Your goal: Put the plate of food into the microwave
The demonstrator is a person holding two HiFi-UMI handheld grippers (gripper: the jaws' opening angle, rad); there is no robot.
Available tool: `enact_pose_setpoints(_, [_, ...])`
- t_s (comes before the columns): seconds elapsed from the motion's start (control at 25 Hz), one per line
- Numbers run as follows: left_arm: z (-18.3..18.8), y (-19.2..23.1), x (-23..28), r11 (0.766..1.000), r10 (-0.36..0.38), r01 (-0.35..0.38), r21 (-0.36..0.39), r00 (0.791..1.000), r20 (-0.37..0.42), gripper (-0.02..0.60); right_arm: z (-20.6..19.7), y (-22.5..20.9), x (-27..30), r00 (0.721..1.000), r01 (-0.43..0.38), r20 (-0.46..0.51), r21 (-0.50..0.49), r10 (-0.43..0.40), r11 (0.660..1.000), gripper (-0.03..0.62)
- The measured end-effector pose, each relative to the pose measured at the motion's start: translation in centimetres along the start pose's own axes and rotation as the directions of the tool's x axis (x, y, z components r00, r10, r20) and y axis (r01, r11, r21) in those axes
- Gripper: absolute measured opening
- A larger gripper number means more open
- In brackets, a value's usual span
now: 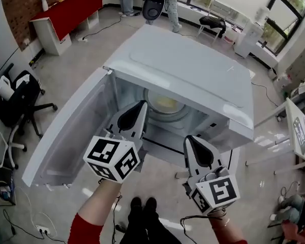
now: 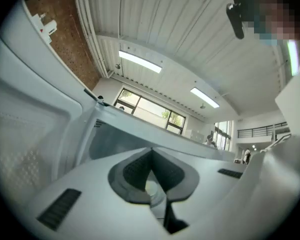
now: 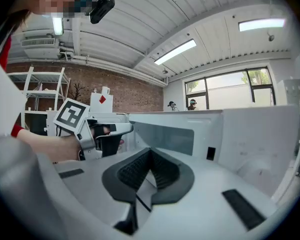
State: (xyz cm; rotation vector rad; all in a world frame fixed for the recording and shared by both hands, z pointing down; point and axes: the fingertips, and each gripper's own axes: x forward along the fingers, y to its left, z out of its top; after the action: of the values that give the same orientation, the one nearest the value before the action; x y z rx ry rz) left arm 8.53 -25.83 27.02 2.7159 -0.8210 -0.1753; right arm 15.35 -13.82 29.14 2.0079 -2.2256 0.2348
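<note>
Plate of food sits inside microwave, mid-cavity. Door open at left. Left gripper and right gripper: jaws together, empty, at cavity front edge. Risk: swinging door strikes left gripper; reaching in nudges plate.

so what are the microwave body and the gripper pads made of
Microwave: looks like painted sheet metal, smooth pale grey-white with a soft sheen and light glare on top. Pads: probably rubber or soft plastic, matte black with a ribbed texture.

left hand-held gripper: jaws together, empty | right hand-held gripper: jaws together, empty
</note>
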Motion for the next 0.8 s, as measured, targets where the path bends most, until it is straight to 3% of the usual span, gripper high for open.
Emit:
enact_pose_setpoints(0.28, [-1.1,-6.7,-5.6,0.993,-0.102,0.099,-0.058,0.993,-0.057,0.009,-0.7,2.3,-4.6,0.999,-0.046,-0.018,0.089,0.048,0.995,0.012])
enact_pose_setpoints(0.44, [-3.1,-9.6,-8.5,0.989,-0.144,0.141,-0.035,0.980,-0.137,0.009,-1.8,3.2,-7.5,0.998,-0.056,-0.018,0.126,0.059,0.990,0.012])
enact_pose_setpoints(0.6, [-4.6,-11.9,-10.9,0.981,-0.189,0.178,-0.074,0.966,-0.176,0.008,-3.0,3.6,-10.7,0.998,-0.048,-0.024,0.160,0.052,0.986,0.012])
enact_pose_setpoints(0.8, [-5.4,-13.9,-13.1,0.979,-0.178,0.192,0.063,0.966,-0.186,0.008,-3.2,3.6,-13.3,0.999,-0.030,0.019,0.172,0.027,0.985,0.012])
